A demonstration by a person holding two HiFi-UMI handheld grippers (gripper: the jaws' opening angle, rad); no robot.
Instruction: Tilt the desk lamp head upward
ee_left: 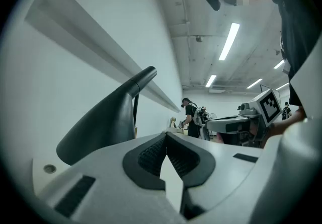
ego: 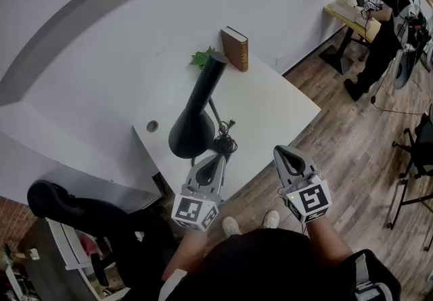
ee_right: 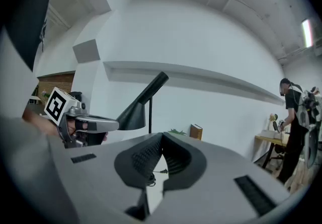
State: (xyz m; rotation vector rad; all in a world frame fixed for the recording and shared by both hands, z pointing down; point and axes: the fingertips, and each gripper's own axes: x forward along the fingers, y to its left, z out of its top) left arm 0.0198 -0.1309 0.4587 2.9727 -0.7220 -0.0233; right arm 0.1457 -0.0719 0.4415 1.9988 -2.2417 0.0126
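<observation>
Black cone-shaded desk lamp point(ego: 193, 124) stood on the white table point(ego: 270, 107); nearside, we held left gripper point(ego: 215, 161) and right gripper point(ego: 285, 156), jaws together, empty.

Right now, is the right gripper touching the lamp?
Apart. The head view shows white table between the right gripper and the lamp.

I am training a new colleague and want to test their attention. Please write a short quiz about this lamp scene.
1. True or false: the left gripper grips the desk lamp.
2. What stands upright at the back of the white desk? A) a mug B) a book C) a bottle
3. How do the right gripper's jaws stand?

Key: 1 false, its jaws are together on nothing. 2 B, the book. 3 together, holding nothing.
</observation>
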